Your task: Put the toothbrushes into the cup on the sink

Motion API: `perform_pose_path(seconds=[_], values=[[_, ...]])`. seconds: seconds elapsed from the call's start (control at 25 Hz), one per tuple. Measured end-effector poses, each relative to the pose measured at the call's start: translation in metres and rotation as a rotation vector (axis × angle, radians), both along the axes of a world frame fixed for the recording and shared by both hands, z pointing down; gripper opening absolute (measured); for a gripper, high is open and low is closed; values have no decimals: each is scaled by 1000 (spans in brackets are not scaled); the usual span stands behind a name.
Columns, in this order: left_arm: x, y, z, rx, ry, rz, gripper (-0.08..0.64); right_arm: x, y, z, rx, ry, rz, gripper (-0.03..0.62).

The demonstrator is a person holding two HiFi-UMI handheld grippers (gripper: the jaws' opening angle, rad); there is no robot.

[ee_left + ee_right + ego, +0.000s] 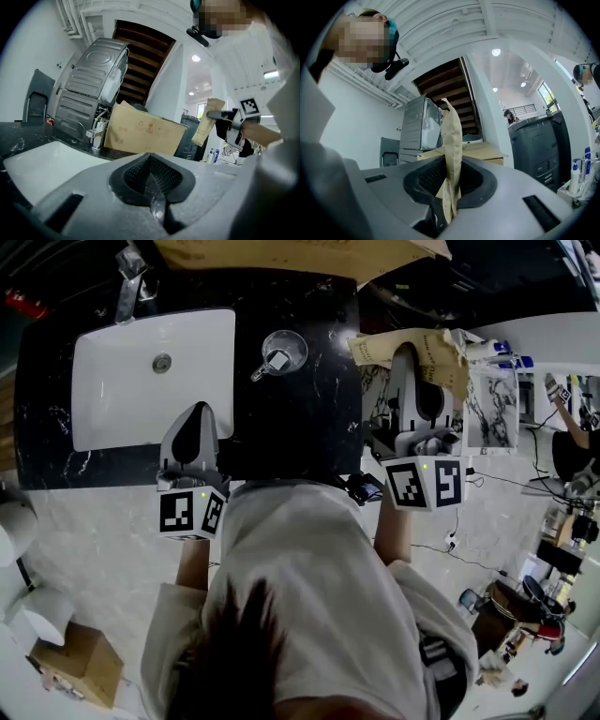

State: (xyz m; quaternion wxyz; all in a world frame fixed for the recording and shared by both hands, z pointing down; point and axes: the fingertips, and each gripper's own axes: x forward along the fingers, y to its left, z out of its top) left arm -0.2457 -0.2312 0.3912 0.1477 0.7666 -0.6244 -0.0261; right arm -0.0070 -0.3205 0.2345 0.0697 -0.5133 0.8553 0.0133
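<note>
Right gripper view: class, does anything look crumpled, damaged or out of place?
Yes. The right gripper is shut on a creased brown paper packet that sticks up between its jaws. Odd, because no toothbrush shows in its grip; the cup sits away on the counter.

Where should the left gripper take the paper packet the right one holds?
Likely the free end of the paper packet that juts toward the sink, clear of the right gripper. Come from the left, pads on its flat faces: it is thin. The left gripper is shut; open first.
</note>
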Motion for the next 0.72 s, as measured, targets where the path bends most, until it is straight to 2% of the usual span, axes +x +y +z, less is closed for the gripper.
perform_pose_path(seconds=[0.32, 0.72], values=[[-4, -3, 2, 5, 7, 4, 9, -30, -1, -8, 22, -12, -61, 55], [-9, -3, 7, -1, 18, -4, 9, -65, -5, 5, -9, -22, -129, 55]])
